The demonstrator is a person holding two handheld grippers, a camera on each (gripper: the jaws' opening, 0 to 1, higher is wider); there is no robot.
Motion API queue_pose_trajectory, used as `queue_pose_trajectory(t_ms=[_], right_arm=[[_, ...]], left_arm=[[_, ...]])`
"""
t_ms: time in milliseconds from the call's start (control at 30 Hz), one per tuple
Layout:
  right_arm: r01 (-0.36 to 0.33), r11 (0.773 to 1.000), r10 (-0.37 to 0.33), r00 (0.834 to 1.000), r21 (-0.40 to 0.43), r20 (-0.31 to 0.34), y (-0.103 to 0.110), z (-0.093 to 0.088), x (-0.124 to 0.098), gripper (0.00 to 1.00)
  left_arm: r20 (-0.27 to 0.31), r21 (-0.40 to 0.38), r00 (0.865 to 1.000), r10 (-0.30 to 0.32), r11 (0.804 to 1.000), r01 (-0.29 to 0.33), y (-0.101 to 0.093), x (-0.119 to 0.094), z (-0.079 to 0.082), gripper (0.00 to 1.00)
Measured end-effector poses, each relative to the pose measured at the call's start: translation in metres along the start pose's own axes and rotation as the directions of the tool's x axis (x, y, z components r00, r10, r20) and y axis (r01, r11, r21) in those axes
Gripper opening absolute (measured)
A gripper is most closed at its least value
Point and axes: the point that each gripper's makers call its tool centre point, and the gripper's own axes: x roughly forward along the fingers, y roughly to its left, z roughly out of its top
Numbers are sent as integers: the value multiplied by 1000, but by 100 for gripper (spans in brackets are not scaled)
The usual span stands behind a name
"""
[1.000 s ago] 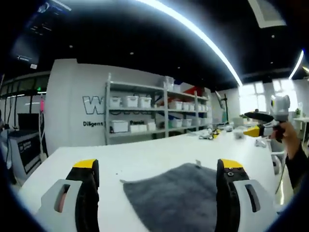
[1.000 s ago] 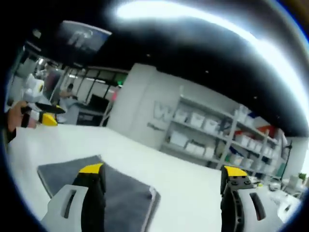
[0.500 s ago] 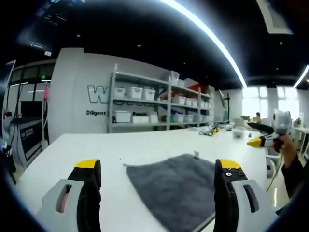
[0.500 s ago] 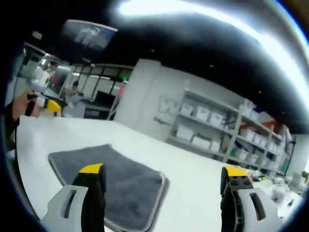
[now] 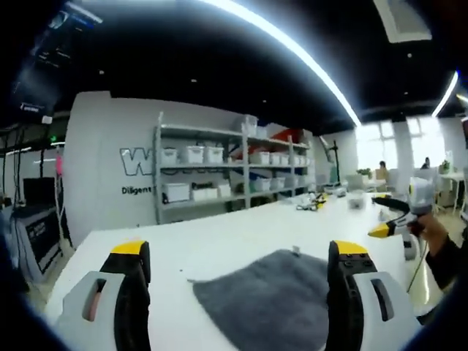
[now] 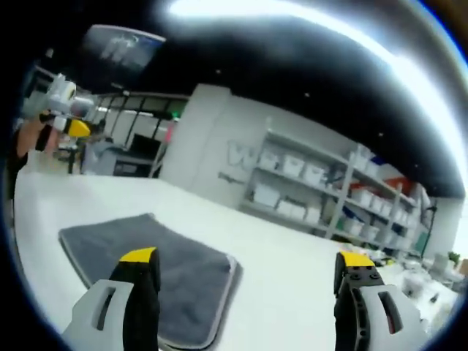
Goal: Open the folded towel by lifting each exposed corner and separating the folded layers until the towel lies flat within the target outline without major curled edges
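Grey towel on white table, shelving behind.

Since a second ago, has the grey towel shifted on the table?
Cannot tell. The grey towel lies folded on the white table as before, but both cameras moved; against the shelving no clear slide shows.

— How many towels on the white table?
— One grey towel, folded.
— Grippers?
— Two: the left gripper and the right gripper, each with two yellow-tipped jaws.
— Shelving?
— One shelving unit carrying many white bins, too small to count.
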Motion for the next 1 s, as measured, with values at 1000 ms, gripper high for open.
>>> queue_pose_trajectory(t_ms=[1000], right_arm=[[64, 995, -65, 998, 75, 16, -31, -51, -18, 100]], left_arm=[[-341, 506, 931, -132, 809, 301, -30, 156, 67, 100]])
